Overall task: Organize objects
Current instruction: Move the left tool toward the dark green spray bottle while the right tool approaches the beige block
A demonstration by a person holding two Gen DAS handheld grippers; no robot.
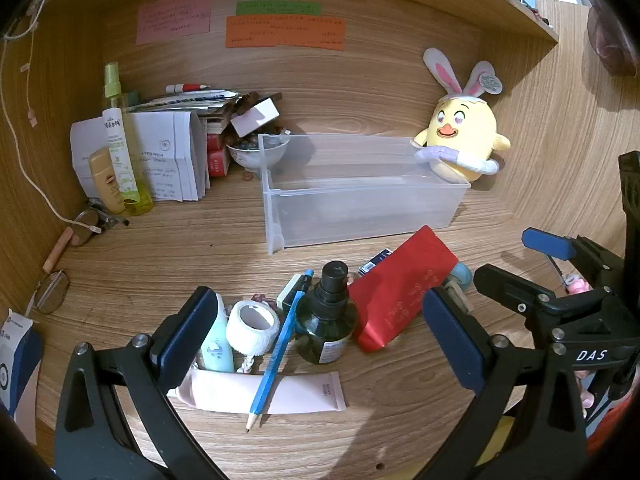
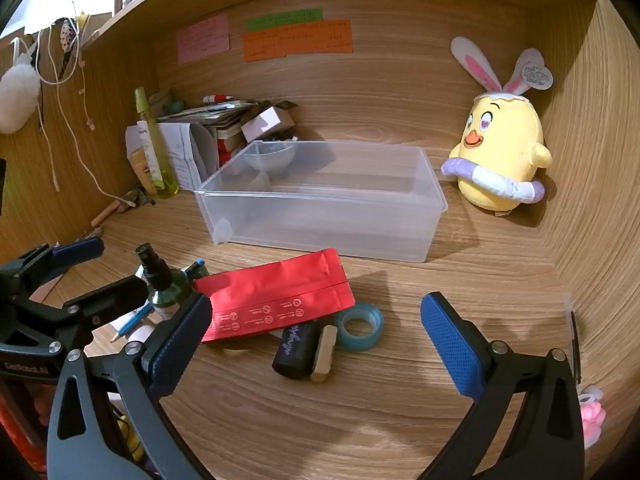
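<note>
At centre frame in both views sits the clear bin (image 1: 360, 192) on the table (image 1: 160, 248). Both tools, left tool (image 1: 320, 332) and right tool (image 2: 316, 336), gape released. Only the left view shows the pink tube (image 1: 296, 394); only the right shows the blue tape roll (image 2: 359, 326).

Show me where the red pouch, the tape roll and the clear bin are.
Red pouch (image 2: 276, 296): right wrist view, middle of its flat face.
Tape roll (image 2: 359, 326): right wrist view, near side of the blue ring.
Clear bin (image 2: 320, 216): right wrist view, front wall.
</note>
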